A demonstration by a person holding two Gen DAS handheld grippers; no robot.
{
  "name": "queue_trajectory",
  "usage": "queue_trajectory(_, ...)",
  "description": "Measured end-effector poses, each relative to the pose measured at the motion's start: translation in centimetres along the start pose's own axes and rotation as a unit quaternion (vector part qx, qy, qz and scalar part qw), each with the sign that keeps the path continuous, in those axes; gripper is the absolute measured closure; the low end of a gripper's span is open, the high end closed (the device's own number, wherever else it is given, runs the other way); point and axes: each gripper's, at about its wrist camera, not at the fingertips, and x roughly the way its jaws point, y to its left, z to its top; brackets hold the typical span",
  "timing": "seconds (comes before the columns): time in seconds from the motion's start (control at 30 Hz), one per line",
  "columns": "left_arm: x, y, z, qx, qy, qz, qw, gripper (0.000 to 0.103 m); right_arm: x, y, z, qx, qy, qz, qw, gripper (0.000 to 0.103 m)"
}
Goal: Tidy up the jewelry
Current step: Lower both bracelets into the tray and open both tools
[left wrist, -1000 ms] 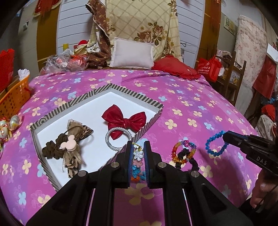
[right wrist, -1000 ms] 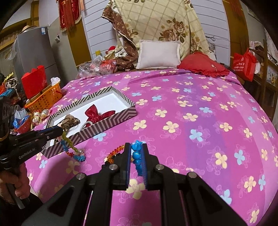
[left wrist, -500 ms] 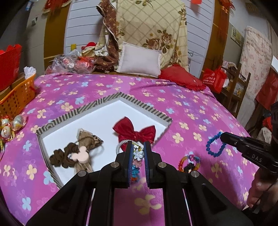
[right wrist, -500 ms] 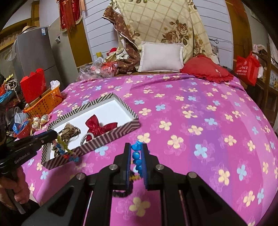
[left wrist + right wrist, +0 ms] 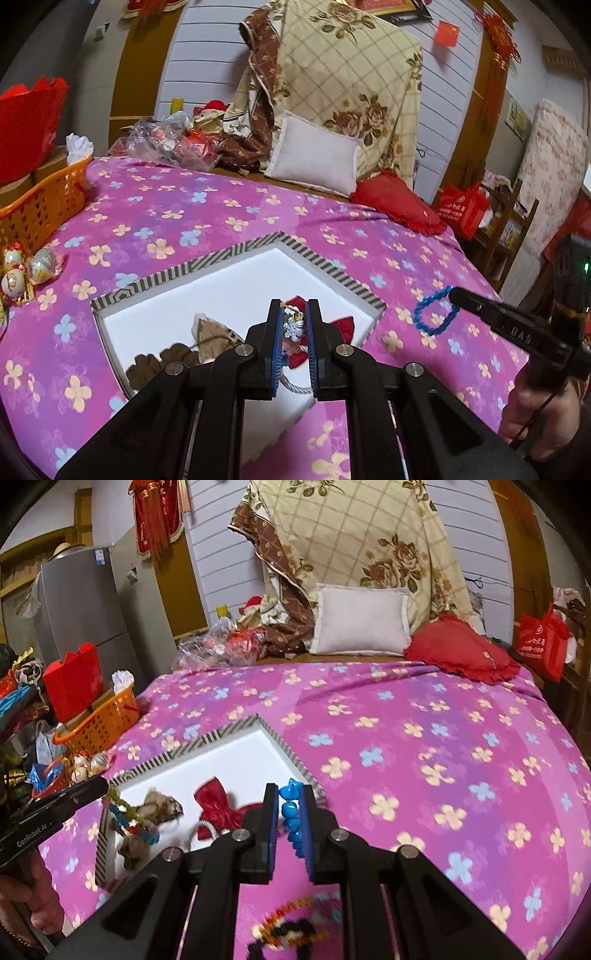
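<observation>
Pink flowered bedspread (image 5: 424,738) fills both views, with the striped-rim tray (image 5: 236,254) lying flat on it, white inside. Left gripper (image 5: 294,325) closed tight on a multicoloured bead bracelet (image 5: 131,818); from its own camera only a white knotted charm and a bit of gold show between the blue pads, while the right wrist view shows the strand hanging from the tip at 9 o'clock, dangling over the tray's near-left corner. Right gripper (image 5: 289,805) pinched nearly closed on a blue bead bracelet (image 5: 290,812); in the left wrist view the same loop hangs free from the black tip at 3 o'clock, above bare bedspread, just outside the tray's right corner. Inside the tray: red bow (image 5: 218,806) near centre, brown leopard-print hair tie (image 5: 159,806) to its 9 o'clock, silver ring bangle (image 5: 197,830) at the bow's 7 o'clock, partly behind the gripper body. At 6 o'clock in the right wrist view, on the bedspread below the gripper, a blurred orange-and-black bead piece (image 5: 288,928); its make-up cannot be read. Orange basket (image 5: 40,210) off the bed edge at 9 o'clock. White pillow (image 5: 314,158) and red cushion (image 5: 397,205) at 12 to 1 o'clock, at the head of the bed.
</observation>
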Motion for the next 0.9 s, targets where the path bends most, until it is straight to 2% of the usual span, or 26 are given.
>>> queue_trajectory(0.3, 1.1, 2.8, 0.5, -0.029, 0.007, 0.018, 0.9994, 0.103, 3.6, 1.5, -0.3, 0.013, 0.018, 0.036, 0.999, 0.092)
queue_trajectory(0.63, 2.9, 4.3, -0.1, -0.048, 0.033, 0.019, 0.9982, 0.103, 6.3, 4.6, 0.3, 0.006, 0.026, 0.077, 0.997, 0.092)
queue_trajectory(0.9, 5.0, 6.6, -0.3, -0.077, 0.065, 0.043, 0.9940, 0.103, 9.4, 6.5, -0.2, 0.014, 0.043, 0.114, 0.992, 0.092)
